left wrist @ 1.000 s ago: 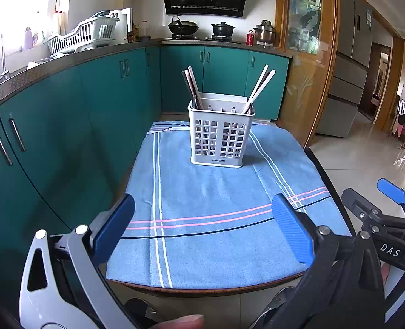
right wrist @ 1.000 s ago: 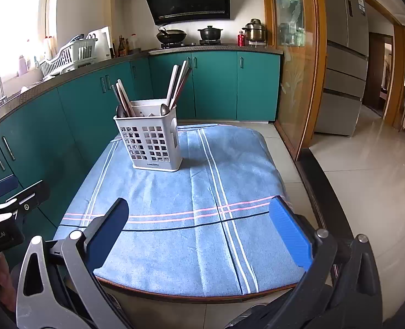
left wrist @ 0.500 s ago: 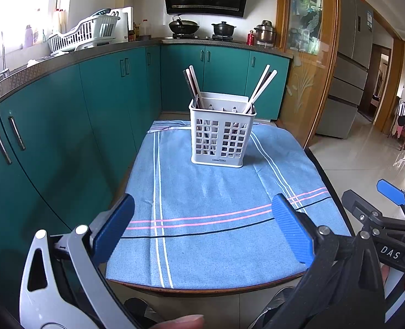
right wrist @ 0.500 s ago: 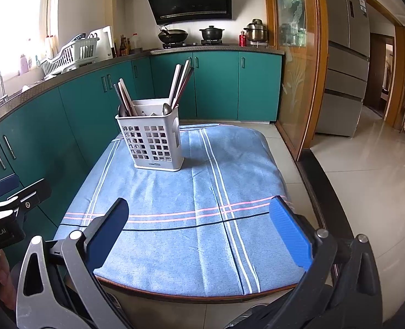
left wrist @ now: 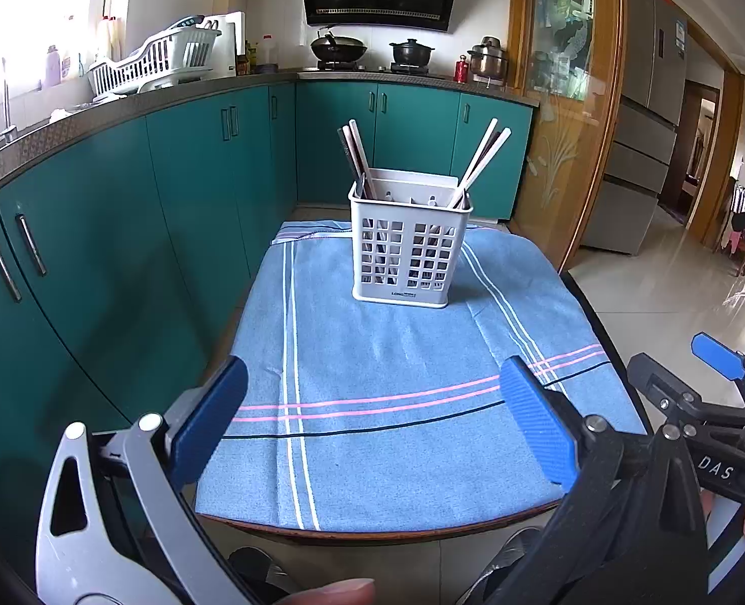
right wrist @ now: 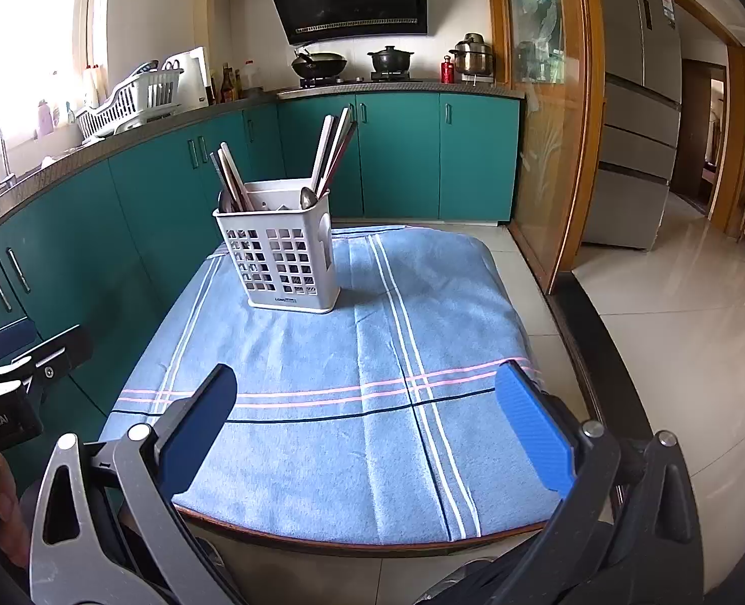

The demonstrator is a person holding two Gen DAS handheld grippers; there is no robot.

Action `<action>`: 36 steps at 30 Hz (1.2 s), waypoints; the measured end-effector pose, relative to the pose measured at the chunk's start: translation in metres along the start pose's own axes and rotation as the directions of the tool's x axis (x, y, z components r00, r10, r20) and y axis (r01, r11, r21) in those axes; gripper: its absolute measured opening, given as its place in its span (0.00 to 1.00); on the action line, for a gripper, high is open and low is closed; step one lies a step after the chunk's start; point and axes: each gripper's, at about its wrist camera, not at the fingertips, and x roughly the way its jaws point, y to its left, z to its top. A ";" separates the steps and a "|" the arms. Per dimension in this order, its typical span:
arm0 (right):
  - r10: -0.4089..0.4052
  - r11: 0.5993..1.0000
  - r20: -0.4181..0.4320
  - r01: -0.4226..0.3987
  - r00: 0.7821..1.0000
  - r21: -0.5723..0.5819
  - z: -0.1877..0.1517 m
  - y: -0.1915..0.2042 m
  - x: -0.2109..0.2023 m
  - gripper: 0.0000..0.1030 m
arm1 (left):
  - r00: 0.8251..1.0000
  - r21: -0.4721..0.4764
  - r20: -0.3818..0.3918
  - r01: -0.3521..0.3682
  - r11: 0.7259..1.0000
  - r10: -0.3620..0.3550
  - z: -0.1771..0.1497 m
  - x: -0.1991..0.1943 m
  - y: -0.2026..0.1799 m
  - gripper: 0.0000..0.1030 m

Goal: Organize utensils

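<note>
A white utensil basket [left wrist: 411,251] is seen standing upright on the blue striped cloth [left wrist: 397,378] that covers the surface [left wrist: 372,534], toward the far end, at about 12 o'clock from the left hand-held gripper [left wrist: 372,423] and at about 11 o'clock from the right hand-held gripper [right wrist: 367,423]. Chopsticks [left wrist: 481,159] are held in the basket, leaning outward in two groups, one at the left and one at the right; a spoon [right wrist: 307,197] is also seen inside in the right view. Both hand-held grippers are kept above the near edge of the surface, well apart from the basket. The blue pads of each one are spread wide, and nothing is held between them. Teal cabinets [left wrist: 120,232] are seen at 9 o'clock, behind the surface.
</note>
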 end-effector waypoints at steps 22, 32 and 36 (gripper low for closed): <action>0.003 1.000 -0.007 -0.003 1.000 0.001 -0.002 0.000 0.001 0.97 | 1.000 0.001 -0.002 -0.002 1.000 0.002 -0.002 0.002 -0.001 0.96; 0.000 1.000 -0.004 0.000 1.000 0.006 -0.003 -0.002 0.004 0.97 | 1.000 0.003 -0.006 0.002 1.000 -0.001 -0.003 0.003 -0.001 0.96; 0.000 1.000 -0.006 0.000 1.000 0.004 -0.004 -0.001 0.005 0.97 | 1.000 0.004 -0.006 0.002 1.000 -0.002 -0.003 0.003 -0.001 0.96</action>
